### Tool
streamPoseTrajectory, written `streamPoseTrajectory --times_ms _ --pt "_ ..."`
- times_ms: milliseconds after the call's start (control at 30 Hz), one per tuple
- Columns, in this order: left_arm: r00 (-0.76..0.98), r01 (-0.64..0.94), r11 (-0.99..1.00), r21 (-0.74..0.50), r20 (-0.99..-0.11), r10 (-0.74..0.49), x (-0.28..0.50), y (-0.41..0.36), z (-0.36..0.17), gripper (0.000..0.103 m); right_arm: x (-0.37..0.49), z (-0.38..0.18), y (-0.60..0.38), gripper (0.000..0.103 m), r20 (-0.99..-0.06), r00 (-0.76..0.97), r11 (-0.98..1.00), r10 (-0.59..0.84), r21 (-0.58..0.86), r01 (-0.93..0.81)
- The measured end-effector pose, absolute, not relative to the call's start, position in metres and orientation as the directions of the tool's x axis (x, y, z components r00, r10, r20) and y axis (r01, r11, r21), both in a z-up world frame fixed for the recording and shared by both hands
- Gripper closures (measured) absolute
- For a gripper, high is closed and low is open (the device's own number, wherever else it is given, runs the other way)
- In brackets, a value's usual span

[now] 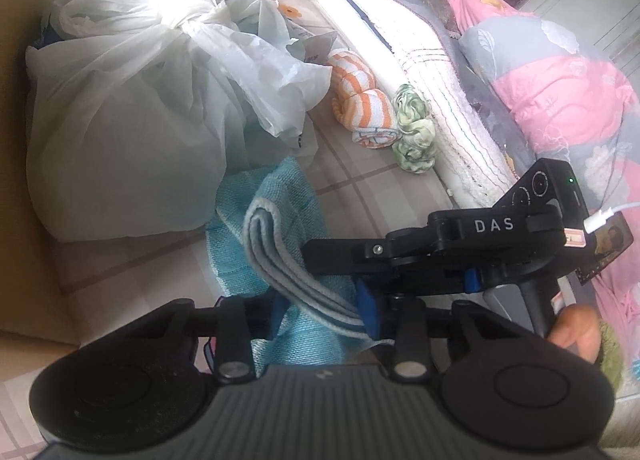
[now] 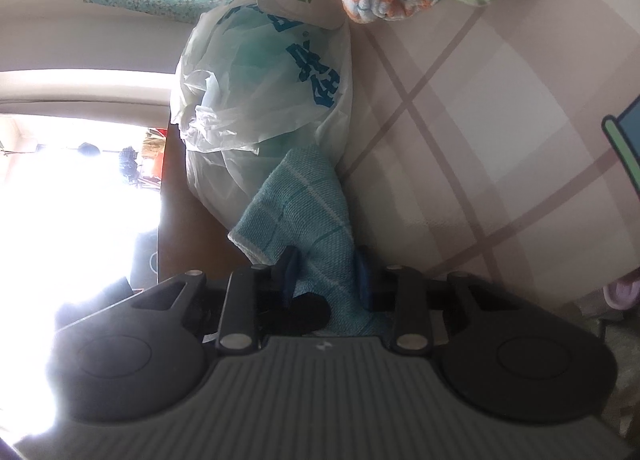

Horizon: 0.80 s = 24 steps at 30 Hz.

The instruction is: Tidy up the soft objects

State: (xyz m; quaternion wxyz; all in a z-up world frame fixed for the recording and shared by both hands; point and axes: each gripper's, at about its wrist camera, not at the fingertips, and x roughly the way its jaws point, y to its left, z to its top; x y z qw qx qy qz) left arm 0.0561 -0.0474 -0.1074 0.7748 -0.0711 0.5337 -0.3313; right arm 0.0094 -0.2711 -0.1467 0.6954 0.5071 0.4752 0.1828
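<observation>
A blue woven towel with a grey hem lies folded over itself on the checked sheet. My left gripper is shut on it, with the folded grey hem pinched between the blue pads. My right gripper reaches in from the right and holds the same towel just ahead of the left one. In the right wrist view the towel runs between the pads of the right gripper, which is shut on it. Farther off, an orange-striped rolled towel and a green rolled towel lie side by side.
Big white plastic bags fill the left, against a cardboard wall. A white rolled blanket runs diagonally on the right, with a pink quilt beyond. A printed plastic bag lies close behind the towel. A person's thumb shows on the right handle.
</observation>
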Motion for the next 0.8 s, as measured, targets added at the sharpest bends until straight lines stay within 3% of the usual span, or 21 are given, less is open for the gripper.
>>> streamPoseTrajectory --times_ms 333,800 --pt "0.263 0.498 0.751 -0.434 -0.750 -0.607 0.049 -0.053 -0.082 0.071 -0.004 -0.128 -0.284 0.074 -0.413 0.554 0.369 0.723 0.908 0.196" --pt "0.396 0.596 0.715 -0.366 -0.640 -0.658 0.052 -0.065 -0.015 0.071 -0.002 -0.054 -0.307 0.074 -0.317 0.685 0.391 0.656 0.919 0.050"
